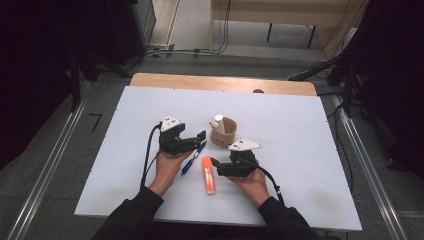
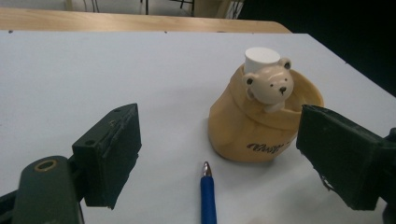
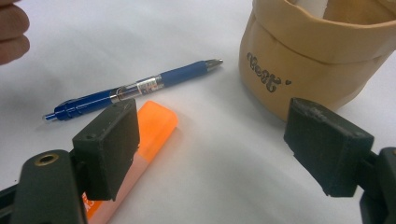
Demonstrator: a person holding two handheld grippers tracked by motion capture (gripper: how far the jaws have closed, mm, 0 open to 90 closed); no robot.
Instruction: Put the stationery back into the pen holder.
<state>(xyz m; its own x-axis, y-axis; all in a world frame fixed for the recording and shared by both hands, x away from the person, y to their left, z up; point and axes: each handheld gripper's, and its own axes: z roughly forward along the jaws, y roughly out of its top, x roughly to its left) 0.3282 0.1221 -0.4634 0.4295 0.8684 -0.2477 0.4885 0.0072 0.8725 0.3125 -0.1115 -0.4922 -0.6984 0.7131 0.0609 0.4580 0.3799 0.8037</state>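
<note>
A tan cup-shaped holder [image 1: 223, 131] with a small bear figure [image 2: 271, 84] on its rim stands mid-table. A blue pen [image 1: 192, 157] lies just left of it, its tip toward the holder. An orange highlighter [image 1: 208, 175] lies beside the pen, nearer the person. My left gripper [image 1: 196, 141] is open, its jaws straddling the pen's tip end [image 2: 208, 200] without touching it, facing the holder [image 2: 247, 126]. My right gripper [image 1: 218, 167] is open, low beside the highlighter [image 3: 154, 123], with the pen [image 3: 140, 88] and holder [image 3: 317, 51] beyond its jaws.
The white tabletop [image 1: 300, 125] has a wooden strip [image 1: 220, 82] along its far edge. Fingers of the other hand [image 3: 11, 32] show at the top left of the right gripper view. Dark equipment and cables surround the table on the floor.
</note>
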